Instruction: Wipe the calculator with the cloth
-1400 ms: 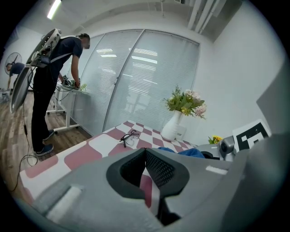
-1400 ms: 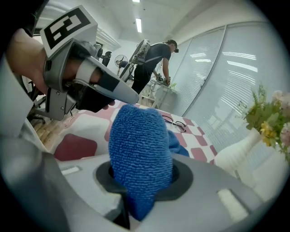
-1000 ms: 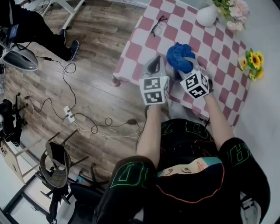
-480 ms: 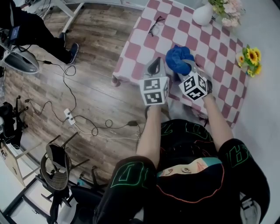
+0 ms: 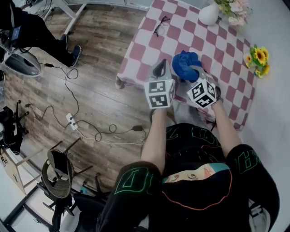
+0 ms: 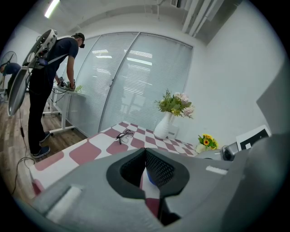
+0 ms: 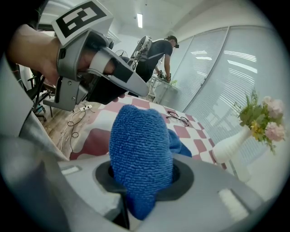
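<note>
Right gripper (image 7: 141,180) clamps blue cloth (image 7: 140,145); left gripper (image 6: 146,168) closed, empty, over checkered tablecloth (image 5: 149,41).

Head view: flowers (image 5: 233,7) above the vase (image 5: 209,14) cut by the top edge. Cloth (image 5: 184,62) near side covered by right tool (image 5: 194,74). Table (image 5: 149,45) near edge partly behind left tool (image 5: 159,70). Glasses (image 5: 162,26) too small for detail.

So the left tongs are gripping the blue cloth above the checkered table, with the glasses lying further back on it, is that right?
Not quite. The blue cloth is gripped by the right tongs, not the left tongs, which are shut on nothing; the right gripper view shows this. The rest holds: the cloth is above the checkered table, and the glasses lie further back on it.
</note>
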